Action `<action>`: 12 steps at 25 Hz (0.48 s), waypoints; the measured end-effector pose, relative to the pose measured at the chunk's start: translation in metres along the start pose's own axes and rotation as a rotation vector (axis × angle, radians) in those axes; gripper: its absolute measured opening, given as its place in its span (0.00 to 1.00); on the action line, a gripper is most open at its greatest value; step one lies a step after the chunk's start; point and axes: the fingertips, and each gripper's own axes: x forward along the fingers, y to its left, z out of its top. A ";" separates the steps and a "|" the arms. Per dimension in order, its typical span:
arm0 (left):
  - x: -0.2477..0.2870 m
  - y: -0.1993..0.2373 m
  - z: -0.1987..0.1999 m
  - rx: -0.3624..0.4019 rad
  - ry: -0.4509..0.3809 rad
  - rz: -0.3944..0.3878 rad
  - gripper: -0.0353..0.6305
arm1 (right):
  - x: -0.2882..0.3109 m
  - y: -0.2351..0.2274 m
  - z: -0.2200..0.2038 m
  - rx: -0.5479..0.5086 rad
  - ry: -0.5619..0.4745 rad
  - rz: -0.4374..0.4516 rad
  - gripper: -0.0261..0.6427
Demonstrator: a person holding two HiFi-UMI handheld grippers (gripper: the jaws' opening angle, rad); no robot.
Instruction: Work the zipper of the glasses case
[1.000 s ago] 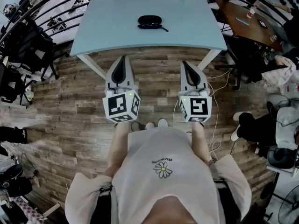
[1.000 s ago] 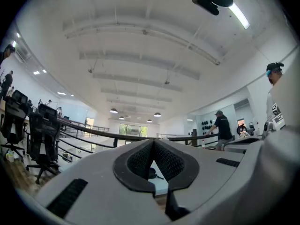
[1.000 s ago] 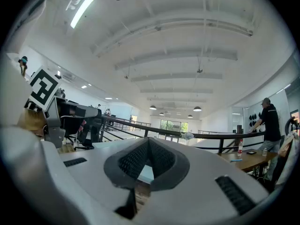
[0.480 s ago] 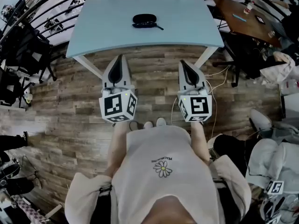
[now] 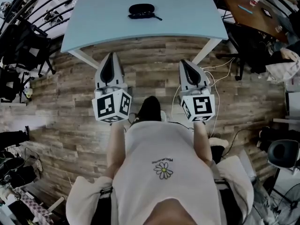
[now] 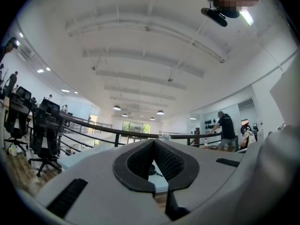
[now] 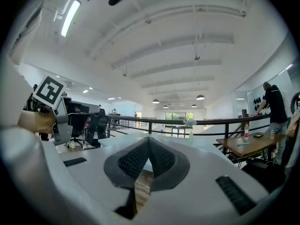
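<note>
Both grippers clenched and empty, short of the surface
The fingers of the left gripper [image 5: 111,56] and right gripper [image 5: 184,63] are pressed together on nothing, over the wooden floor [image 5: 154,81] at mid-frame; the black glasses case [image 5: 141,10] lies on the pale blue surface [image 5: 192,13] at top centre, well apart from both

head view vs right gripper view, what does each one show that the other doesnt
Only the head view shows the glasses case, lying alone on the table, and the person's daisy shirt. Only the right gripper view shows the ceiling and its lamps. Both show the table and the right gripper, its jaws together and empty.
</note>
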 end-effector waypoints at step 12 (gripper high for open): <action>0.106 0.010 -0.022 -0.047 -0.005 -0.016 0.07 | 0.085 -0.036 -0.015 -0.047 0.029 0.033 0.05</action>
